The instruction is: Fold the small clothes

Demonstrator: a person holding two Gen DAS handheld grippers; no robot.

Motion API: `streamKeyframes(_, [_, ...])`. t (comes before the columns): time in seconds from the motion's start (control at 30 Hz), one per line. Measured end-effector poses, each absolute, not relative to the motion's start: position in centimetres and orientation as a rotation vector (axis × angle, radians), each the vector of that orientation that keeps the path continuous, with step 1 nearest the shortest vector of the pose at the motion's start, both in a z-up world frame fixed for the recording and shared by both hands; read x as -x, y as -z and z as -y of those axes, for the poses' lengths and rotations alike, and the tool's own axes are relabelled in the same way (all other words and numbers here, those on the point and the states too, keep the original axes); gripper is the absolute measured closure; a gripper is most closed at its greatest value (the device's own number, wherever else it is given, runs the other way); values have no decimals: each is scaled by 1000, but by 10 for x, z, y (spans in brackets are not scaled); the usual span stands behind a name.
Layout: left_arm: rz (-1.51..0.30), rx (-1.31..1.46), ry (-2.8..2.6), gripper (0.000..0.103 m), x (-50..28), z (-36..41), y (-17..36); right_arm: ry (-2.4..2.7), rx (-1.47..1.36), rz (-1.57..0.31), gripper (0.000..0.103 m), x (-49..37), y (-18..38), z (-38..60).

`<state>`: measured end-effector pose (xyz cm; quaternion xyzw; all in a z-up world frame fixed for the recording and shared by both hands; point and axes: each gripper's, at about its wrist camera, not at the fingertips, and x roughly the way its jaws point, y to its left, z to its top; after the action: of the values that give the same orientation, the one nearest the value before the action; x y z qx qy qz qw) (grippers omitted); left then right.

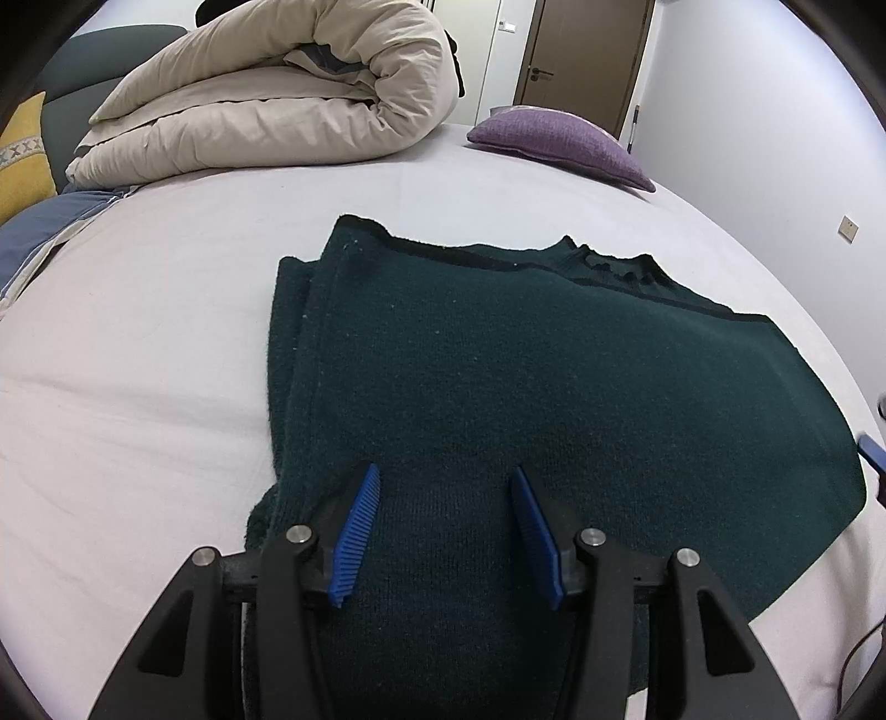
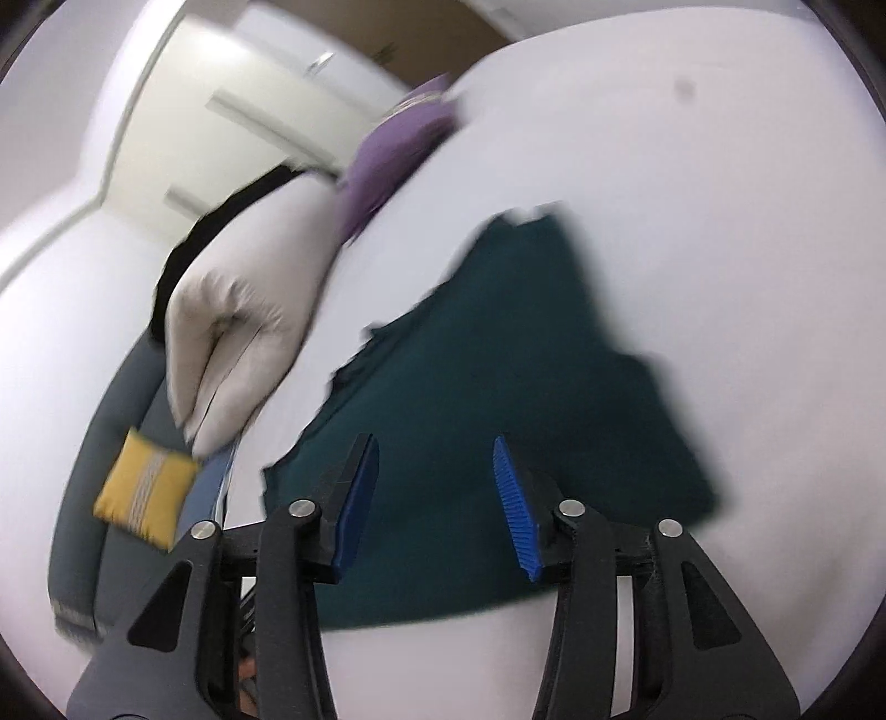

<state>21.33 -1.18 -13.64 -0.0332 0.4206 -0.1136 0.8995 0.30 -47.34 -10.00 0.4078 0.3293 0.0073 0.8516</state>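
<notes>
A dark green knitted sweater (image 1: 498, 376) lies flat on the white bed sheet (image 1: 138, 360), its left side folded in and its collar at the far edge. My left gripper (image 1: 446, 476) is open and empty, just above the sweater's near hem. In the tilted, blurred right wrist view the same sweater (image 2: 487, 387) lies below my right gripper (image 2: 437, 448), which is open and empty over its near part. A blue tip of the right gripper shows at the right edge of the left wrist view (image 1: 872, 450).
A rolled beige duvet (image 1: 266, 94) lies at the back left of the bed, a purple cushion (image 1: 559, 138) at the back right. A yellow cushion (image 1: 22, 155) and grey sofa (image 1: 94, 61) stand at the left. A door (image 1: 587, 50) is behind.
</notes>
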Motion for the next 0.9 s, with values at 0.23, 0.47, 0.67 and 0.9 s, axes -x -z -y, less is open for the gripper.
streamKeyframes(0.23, [-836, 199, 353, 51, -223, 9, 95, -223, -748, -828, 53, -79, 90, 381])
streamKeyframes(0.47, [-1017, 442, 493, 65, -305, 5, 135, -357, -854, -898, 52, -182, 118, 317])
streamKeyframes(0.67, [-1024, 558, 541, 91, -311, -19, 153, -262, -1019, -834, 57, -211, 146, 360])
streamKeyframes(0.9, [-1014, 662, 479, 94, -303, -46, 152, 5, -1095, -690, 53, -158, 131, 454])
